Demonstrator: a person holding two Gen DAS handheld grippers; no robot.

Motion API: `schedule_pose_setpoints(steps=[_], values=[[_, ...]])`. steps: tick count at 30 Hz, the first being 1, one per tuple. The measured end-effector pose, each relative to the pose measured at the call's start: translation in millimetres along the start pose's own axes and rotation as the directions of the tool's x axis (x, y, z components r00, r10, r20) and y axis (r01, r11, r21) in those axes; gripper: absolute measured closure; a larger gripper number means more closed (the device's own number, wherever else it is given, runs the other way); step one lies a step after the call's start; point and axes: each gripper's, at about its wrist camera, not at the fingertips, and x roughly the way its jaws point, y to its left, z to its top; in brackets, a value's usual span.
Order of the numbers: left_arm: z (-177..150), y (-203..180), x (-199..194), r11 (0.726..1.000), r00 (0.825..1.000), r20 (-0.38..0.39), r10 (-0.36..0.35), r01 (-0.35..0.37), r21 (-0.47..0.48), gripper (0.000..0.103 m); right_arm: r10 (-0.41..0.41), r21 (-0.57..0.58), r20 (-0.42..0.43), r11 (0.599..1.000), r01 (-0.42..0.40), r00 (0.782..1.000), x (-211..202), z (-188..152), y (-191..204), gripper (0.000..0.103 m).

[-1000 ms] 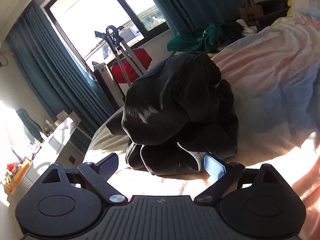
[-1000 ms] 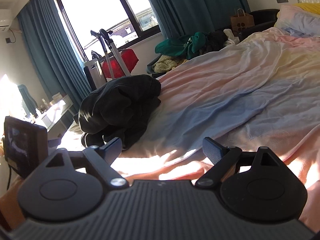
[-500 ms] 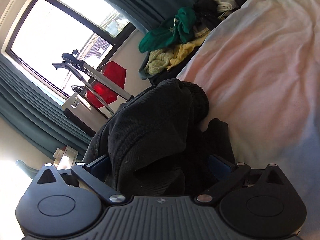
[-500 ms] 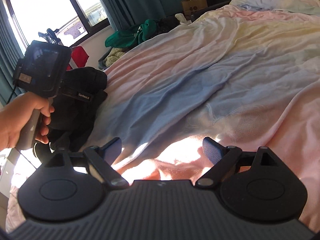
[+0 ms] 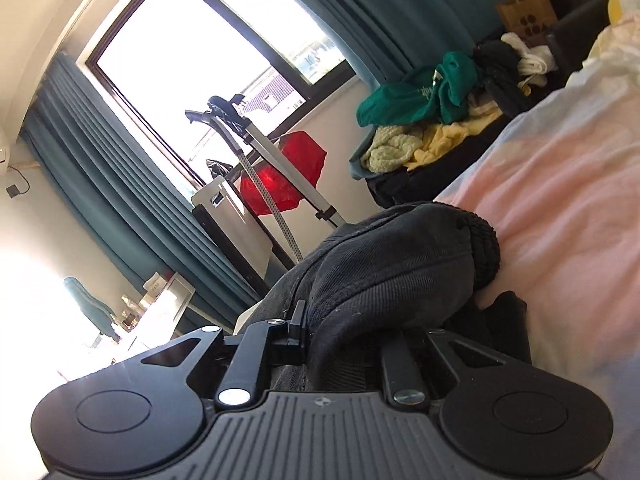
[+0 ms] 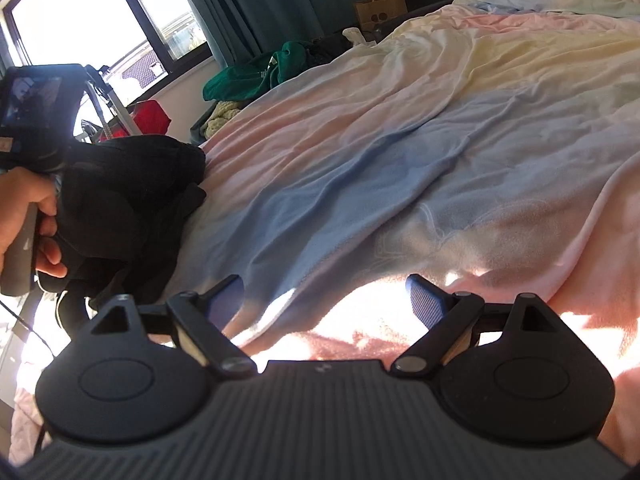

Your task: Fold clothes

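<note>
Black garment [image 5: 400,280], bunched on the bed [image 6: 400,140], now pinched by left gripper [image 5: 344,336], spread wide 0.5 s ago; right gripper [image 6: 326,296] spread, unloaded beside it. Ready for lifting and unfurling.

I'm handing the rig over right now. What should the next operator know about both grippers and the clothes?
Left gripper: shut on the black garment, a bunched heap at the bed's edge near the window.
Right gripper: open, holding nothing, over the pastel bedspread.
Done: garment gripped; nothing folded.
Left: pull it out onto the bedspread, spread it flat, fold it. More clothes are piled beyond the bed.
</note>
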Motion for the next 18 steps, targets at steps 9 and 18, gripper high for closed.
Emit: schedule_pose_setpoints(steps=[9, 18], values=[[-103.0, 79.9, -157.1, 0.983, 0.982, 0.047, -0.181, 0.181, 0.006, 0.088, 0.121, -0.131, 0.045, 0.985, -0.114, 0.992, -11.8, -8.8, 20.6, 0.014], [-264.2, 96.6, -223.1, 0.954, 0.968, -0.002, -0.252, 0.248, -0.167, 0.087, 0.141, -0.182, 0.033, 0.974, -0.133, 0.989, -42.6, -11.2, 36.1, 0.014]])
